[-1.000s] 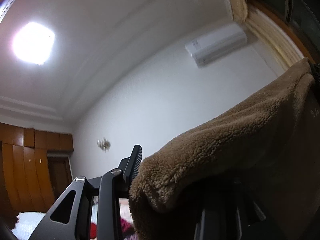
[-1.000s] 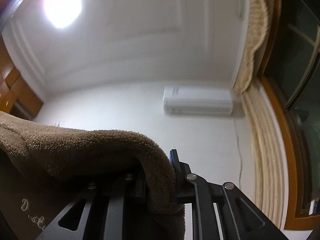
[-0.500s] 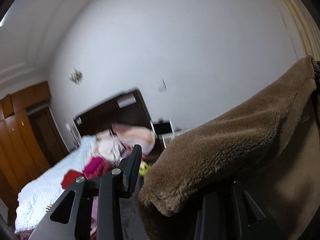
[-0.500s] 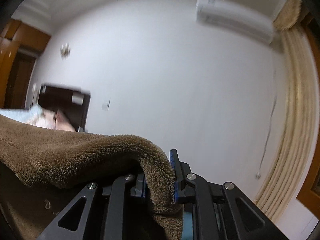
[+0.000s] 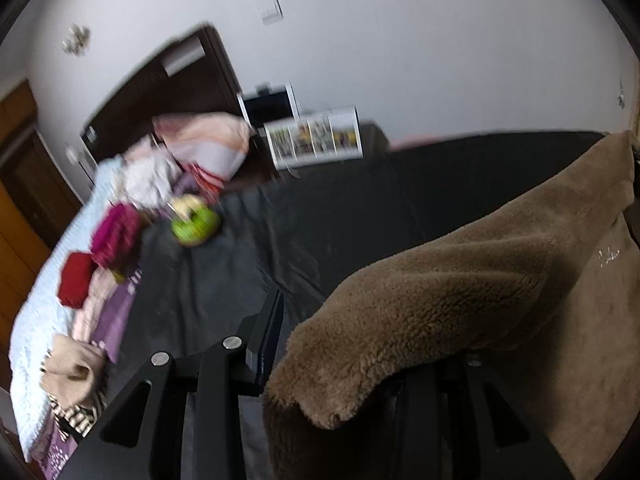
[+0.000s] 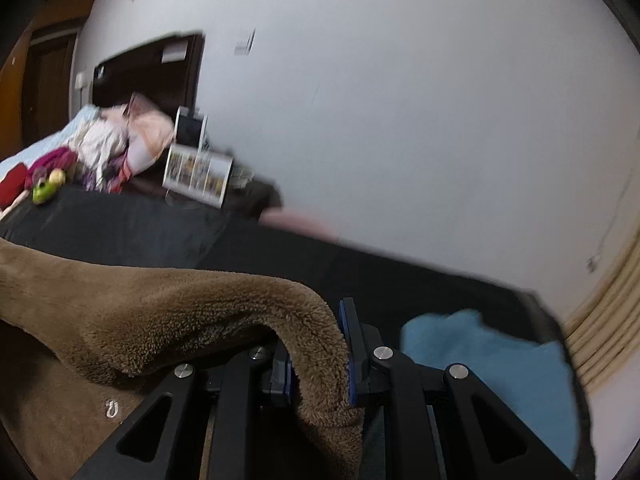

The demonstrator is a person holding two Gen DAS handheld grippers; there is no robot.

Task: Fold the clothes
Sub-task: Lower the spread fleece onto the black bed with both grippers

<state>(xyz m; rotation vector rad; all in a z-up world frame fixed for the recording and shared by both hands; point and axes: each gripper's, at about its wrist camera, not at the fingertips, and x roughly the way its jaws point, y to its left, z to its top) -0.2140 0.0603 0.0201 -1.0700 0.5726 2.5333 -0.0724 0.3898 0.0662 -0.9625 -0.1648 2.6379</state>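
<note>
Bedroom, white wall behind; dark grey sheet (image 5: 360,216) covers the work surface, with a dark headboard (image 5: 160,80) and a pile of mixed clothes (image 5: 120,232) further back. Brown fleece garment (image 5: 460,300) hangs stretched between both grippers above the sheet. Left gripper (image 5: 340,360): fingers clamped on one fleece edge; the far finger is hidden under the pile. Right gripper (image 6: 318,356): blue pads pinched together on the other edge. Blue cloth (image 6: 480,360) lies on the sheet just beyond the right gripper.
</note>
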